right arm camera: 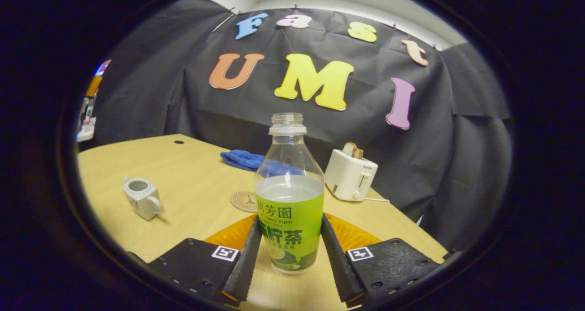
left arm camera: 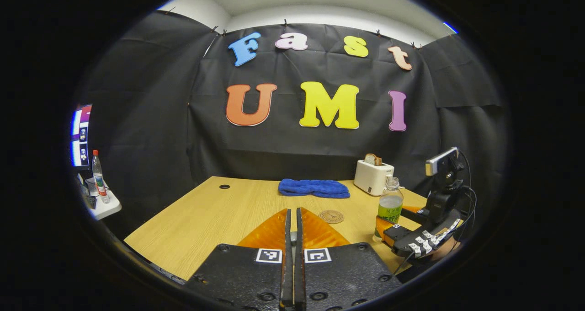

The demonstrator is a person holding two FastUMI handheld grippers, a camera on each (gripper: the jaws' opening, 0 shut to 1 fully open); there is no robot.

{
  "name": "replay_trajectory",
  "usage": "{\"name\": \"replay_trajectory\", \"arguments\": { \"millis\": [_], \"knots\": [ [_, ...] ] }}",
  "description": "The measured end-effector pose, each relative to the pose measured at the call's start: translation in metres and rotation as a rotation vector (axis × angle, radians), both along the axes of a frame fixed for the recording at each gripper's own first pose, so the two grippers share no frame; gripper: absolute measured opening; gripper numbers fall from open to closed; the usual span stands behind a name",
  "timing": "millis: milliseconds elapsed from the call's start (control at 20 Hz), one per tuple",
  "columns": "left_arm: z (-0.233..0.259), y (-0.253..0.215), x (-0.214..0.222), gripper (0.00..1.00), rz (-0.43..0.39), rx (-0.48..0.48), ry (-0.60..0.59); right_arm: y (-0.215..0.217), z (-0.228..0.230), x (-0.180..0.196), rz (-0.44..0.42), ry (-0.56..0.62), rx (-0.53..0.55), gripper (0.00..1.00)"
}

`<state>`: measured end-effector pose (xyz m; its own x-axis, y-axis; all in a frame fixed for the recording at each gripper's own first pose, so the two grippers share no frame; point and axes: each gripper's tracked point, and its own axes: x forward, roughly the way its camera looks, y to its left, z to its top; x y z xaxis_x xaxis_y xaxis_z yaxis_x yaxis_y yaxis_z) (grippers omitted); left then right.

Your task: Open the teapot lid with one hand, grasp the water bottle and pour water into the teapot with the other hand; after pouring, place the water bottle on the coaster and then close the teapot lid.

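Right hand-held gripper [right arm camera: 290, 256] brackets the bottle [right arm camera: 289, 210] on the desk [right arm camera: 192, 183], fingers wide, contact unclear. Left hand-held gripper [left arm camera: 293, 256] closed, empty. Teapot [right arm camera: 142, 199] stands left, apparently lidless; coaster [right arm camera: 244, 201] beyond for set-down.

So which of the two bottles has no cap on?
The green-labelled water bottle on the table, standing between the right gripper's fingers, has an open neck. The bottle on the side shelf wears a red cap.

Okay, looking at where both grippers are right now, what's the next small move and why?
Probably close the right gripper on the water bottle: the bottle stands uncapped between its spread fingers, which sit beside the label. The teapot already looks lidless, so pouring can follow.
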<state>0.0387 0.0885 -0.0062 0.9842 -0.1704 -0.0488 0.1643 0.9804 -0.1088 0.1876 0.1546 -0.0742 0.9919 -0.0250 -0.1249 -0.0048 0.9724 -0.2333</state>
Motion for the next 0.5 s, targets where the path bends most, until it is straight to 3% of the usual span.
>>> {"name": "replay_trajectory", "arguments": {
  "millis": [250,500],
  "knots": [
    [-0.003,0.020,0.003,0.04,0.020,-0.010,0.006,0.012,-0.006,0.006,-0.008,0.038,-0.264,0.71],
    [-0.008,0.034,0.006,0.04,0.049,-0.021,0.021,0.036,-0.004,0.005,-0.001,0.012,-0.611,0.72]
  ]
}}
